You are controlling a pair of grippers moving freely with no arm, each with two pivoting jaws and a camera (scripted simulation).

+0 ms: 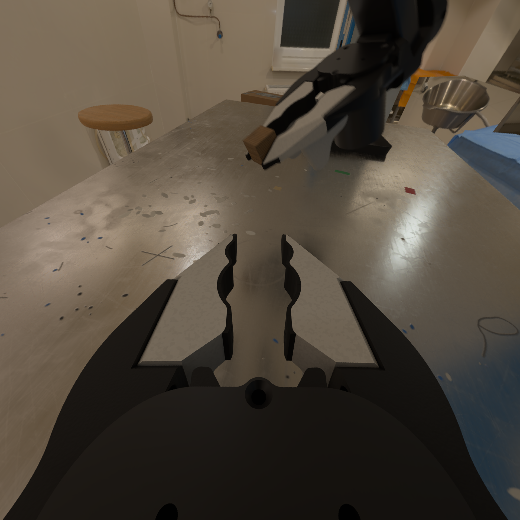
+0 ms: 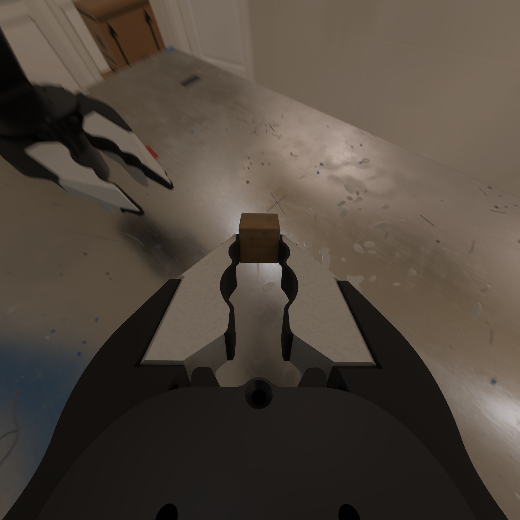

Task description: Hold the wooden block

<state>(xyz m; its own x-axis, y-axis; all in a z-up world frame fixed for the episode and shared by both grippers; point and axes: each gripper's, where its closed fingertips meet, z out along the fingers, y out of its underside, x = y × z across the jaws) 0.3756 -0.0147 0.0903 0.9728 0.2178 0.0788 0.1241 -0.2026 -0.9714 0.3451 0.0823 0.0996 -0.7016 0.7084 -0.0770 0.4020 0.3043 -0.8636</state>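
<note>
The wooden block (image 2: 259, 242) is a small brown cube held between the fingertips of my right gripper (image 2: 259, 239), above the scratched metal table (image 2: 365, 174). In the left wrist view the block (image 1: 257, 143) shows far ahead, pinched at the tips of the right gripper (image 1: 263, 160) just above the table (image 1: 140, 225). My left gripper (image 1: 259, 237) is open and empty, low over the table's near part, well short of the block. It also shows blurred at the left of the right wrist view (image 2: 156, 197).
A round wooden stool (image 1: 115, 116) stands beyond the table's left edge. A steel bowl (image 1: 454, 104) and blue cloth (image 1: 489, 146) are at the right. A dark cylinder on a black base (image 1: 363, 138) stands behind the right gripper. Cardboard boxes (image 2: 123, 31) lie past the table's far end.
</note>
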